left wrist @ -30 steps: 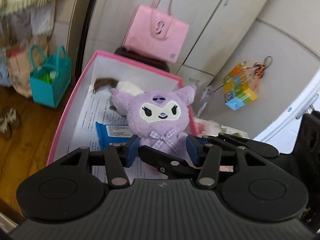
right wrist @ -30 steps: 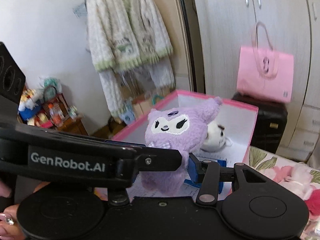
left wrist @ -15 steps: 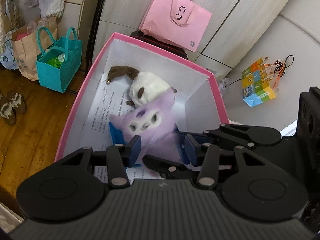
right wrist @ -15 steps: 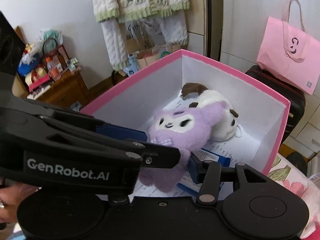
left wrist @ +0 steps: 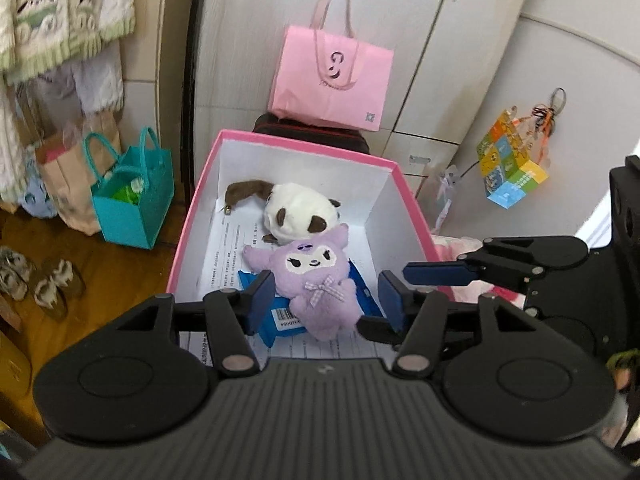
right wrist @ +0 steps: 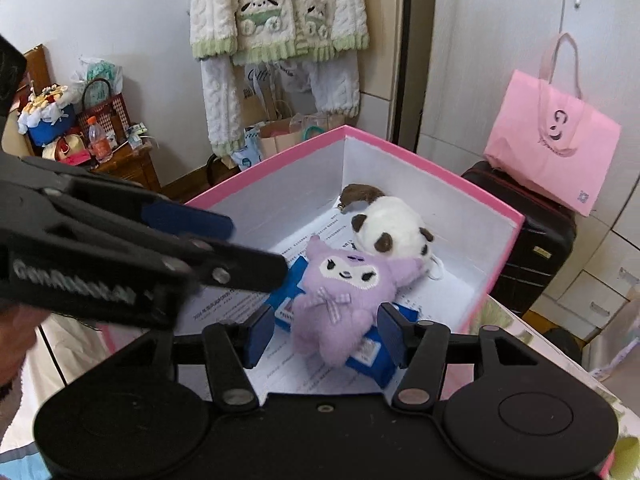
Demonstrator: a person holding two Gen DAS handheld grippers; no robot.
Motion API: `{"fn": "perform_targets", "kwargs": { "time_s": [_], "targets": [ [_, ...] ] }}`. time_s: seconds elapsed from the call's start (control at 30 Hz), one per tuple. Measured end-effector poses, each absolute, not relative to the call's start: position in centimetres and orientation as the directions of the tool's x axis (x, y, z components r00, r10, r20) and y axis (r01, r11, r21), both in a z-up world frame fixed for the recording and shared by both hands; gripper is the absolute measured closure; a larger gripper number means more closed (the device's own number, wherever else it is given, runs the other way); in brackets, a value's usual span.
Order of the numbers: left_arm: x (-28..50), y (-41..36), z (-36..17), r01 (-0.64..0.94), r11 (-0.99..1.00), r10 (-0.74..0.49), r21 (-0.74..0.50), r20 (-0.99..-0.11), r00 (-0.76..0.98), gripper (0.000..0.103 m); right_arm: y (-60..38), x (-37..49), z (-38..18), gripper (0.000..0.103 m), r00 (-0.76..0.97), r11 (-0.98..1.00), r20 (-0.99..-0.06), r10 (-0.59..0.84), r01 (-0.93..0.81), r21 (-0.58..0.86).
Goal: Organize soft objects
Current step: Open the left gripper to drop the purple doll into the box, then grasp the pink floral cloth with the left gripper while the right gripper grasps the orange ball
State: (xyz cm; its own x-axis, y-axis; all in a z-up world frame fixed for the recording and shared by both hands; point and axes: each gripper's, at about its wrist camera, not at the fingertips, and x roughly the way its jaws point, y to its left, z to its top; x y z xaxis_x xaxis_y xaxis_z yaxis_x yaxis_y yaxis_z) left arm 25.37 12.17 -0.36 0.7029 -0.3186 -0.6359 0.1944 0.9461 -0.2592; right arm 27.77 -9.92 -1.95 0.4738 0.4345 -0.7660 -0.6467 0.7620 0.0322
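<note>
A purple plush doll (left wrist: 320,280) lies face up inside the pink box (left wrist: 304,148), on a blue packet (left wrist: 276,320), next to a white and brown plush (left wrist: 298,210). My left gripper (left wrist: 326,304) is open above the box, its blue pads apart on either side of the doll and not touching it. In the right wrist view the same purple doll (right wrist: 344,292) lies in the pink box (right wrist: 440,172) beside the white plush (right wrist: 390,224). My right gripper (right wrist: 326,332) is open and empty above it. The left gripper's fingers (right wrist: 188,216) cross that view at the left.
Printed paper (left wrist: 228,248) lines the box floor. A pink bag (left wrist: 330,80) sits on a dark suitcase behind the box. A teal bag (left wrist: 132,204) and shoes (left wrist: 36,284) are on the wooden floor at left. A colourful cube (left wrist: 510,172) hangs at right.
The purple doll was held up between both grippers, then lowered into the box. Both grippers have opened and let it go; it now lies on the blue packet.
</note>
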Motion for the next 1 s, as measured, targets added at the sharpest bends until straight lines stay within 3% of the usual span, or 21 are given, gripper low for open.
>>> {"fn": "perform_targets", "kwargs": {
  "time_s": [0.37,0.57,1.0],
  "targets": [
    [19.2,11.6,3.2,0.271,0.942,-0.336,-0.199,-0.592,0.733,0.042,-12.6,22.5,1.3,0.040,0.518,0.774,-0.737,0.435,-0.633,0.012],
    [14.7,10.5,5.2,0.358,0.910,-0.412,-0.211,-0.563,0.716,0.035,-13.8,18.6,4.0,0.040,0.551,0.758,-0.701,0.452,-0.651,-0.023],
    [7.0,6.4,6.1,0.489,0.867,-0.458,-0.097,-0.543,0.704,0.023,-21.1,9.3,6.6,0.034,0.639,0.780,-0.633,0.438,-0.620,-0.087]
  ]
}}
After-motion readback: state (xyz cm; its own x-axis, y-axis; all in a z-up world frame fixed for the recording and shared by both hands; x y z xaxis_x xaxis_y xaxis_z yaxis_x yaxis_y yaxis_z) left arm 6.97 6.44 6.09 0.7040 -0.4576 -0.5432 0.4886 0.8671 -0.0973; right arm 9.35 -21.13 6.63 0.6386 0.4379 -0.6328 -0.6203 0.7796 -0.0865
